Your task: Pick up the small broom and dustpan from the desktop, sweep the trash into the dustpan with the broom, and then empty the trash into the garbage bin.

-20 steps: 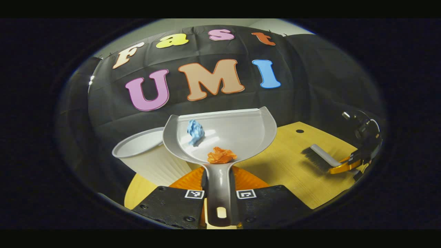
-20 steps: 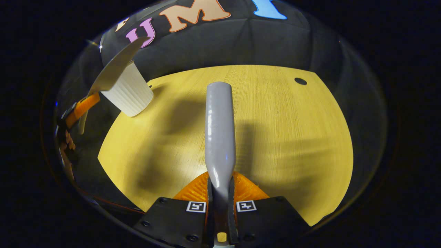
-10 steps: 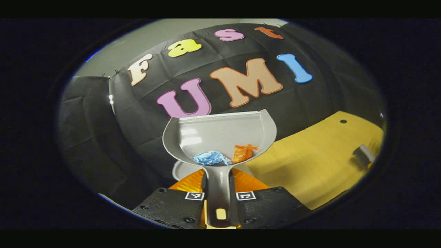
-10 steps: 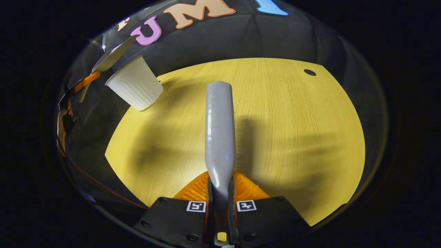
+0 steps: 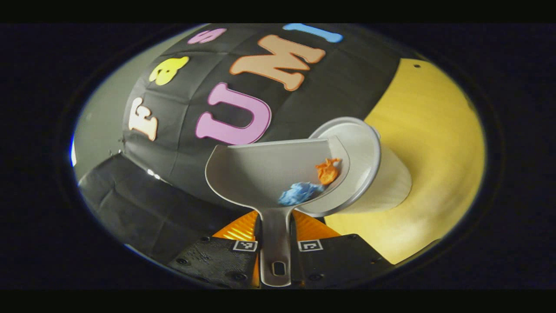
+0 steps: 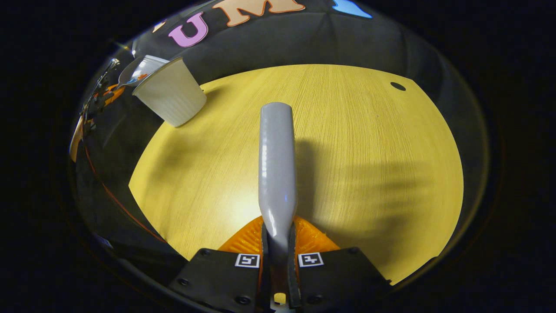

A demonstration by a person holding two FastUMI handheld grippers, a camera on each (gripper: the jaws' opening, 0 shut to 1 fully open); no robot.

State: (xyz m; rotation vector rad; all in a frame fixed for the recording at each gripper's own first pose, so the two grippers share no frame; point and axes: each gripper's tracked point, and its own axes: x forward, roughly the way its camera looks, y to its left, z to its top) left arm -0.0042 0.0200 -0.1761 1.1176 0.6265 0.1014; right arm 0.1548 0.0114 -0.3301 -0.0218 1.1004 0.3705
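Left gripper view puts the dustpan point(image 5: 269, 169), rolled sideways, over the garbage bin point(image 5: 373, 174) mouth, blue scrap point(image 5: 297, 193) and orange scrap point(image 5: 326, 170) against its lower wall. Your left gripper point(image 5: 274, 252) clamps its handle; roll further, rim inside. Your right gripper point(image 6: 277, 261) grips the broom point(image 6: 277, 165) above the desktop point(image 6: 369, 152).

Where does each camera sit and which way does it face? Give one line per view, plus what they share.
Left gripper view: rides the left gripper, looks along the tilted dustpan with blue scrap and orange scrap over the bin; own fingers at bottom.
Right gripper view: rides the right gripper, looks along the broom handle across the desk; own fingers at bottom.
Shared: bin, dustpan, desk.
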